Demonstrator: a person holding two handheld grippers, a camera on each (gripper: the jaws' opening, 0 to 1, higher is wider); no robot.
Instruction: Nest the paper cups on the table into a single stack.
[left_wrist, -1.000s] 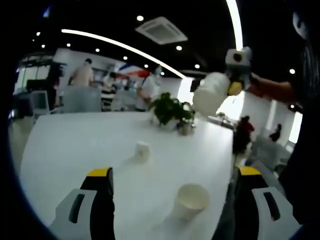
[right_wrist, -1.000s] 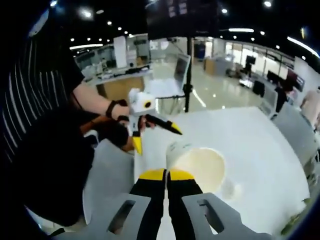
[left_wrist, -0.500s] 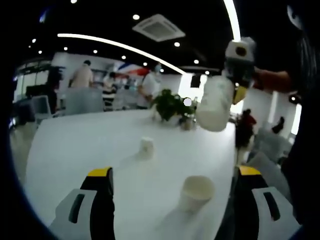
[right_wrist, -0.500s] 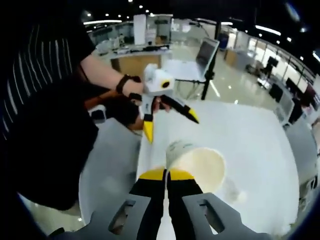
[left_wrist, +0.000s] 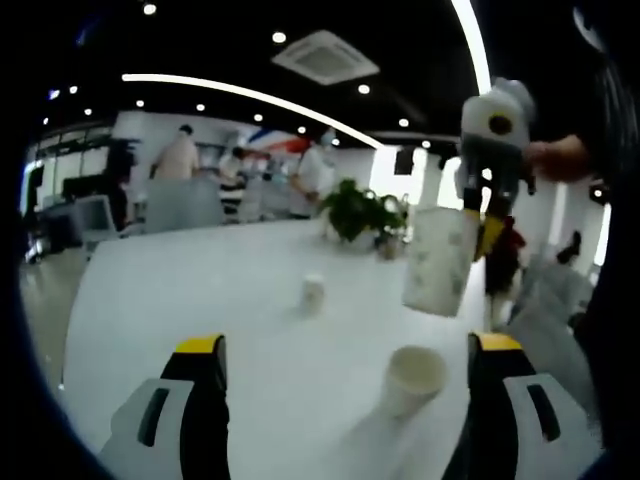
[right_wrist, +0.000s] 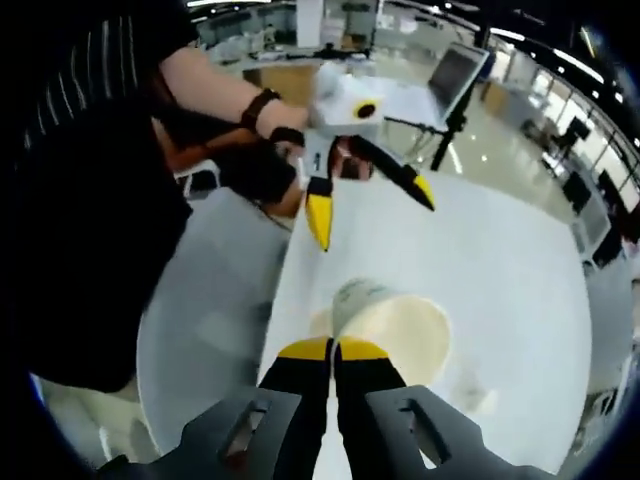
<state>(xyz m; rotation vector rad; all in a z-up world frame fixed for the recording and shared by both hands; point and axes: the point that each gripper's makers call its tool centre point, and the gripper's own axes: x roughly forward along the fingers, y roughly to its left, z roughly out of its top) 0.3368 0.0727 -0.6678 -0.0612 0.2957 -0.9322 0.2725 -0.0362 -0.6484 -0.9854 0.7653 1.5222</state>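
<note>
My right gripper (right_wrist: 335, 350) is shut on the rim of a white paper cup (right_wrist: 400, 325), with the mouth facing me. In the left gripper view that held cup (left_wrist: 438, 262) hangs upright in the air under the right gripper (left_wrist: 492, 215), a little above and behind an open-mouthed cup (left_wrist: 415, 378) standing on the white table (left_wrist: 200, 290). A third, smaller-looking cup (left_wrist: 313, 293) stands farther back near the table's middle. My left gripper (left_wrist: 348, 352) is open and holds nothing, its jaws either side of the near cup. The left gripper (right_wrist: 370, 205) also appears open, held by a hand.
A potted plant (left_wrist: 365, 212) stands at the table's far side. People stand by desks in the background. The person in a striped shirt (right_wrist: 90, 200) is at the table's edge, beside a grey chair (right_wrist: 215, 310). The white table (right_wrist: 510, 250) stretches to the right.
The right gripper has lowered its cup and turned it from tilted to upright, bringing it closer above the near cup. The left gripper stays open.
</note>
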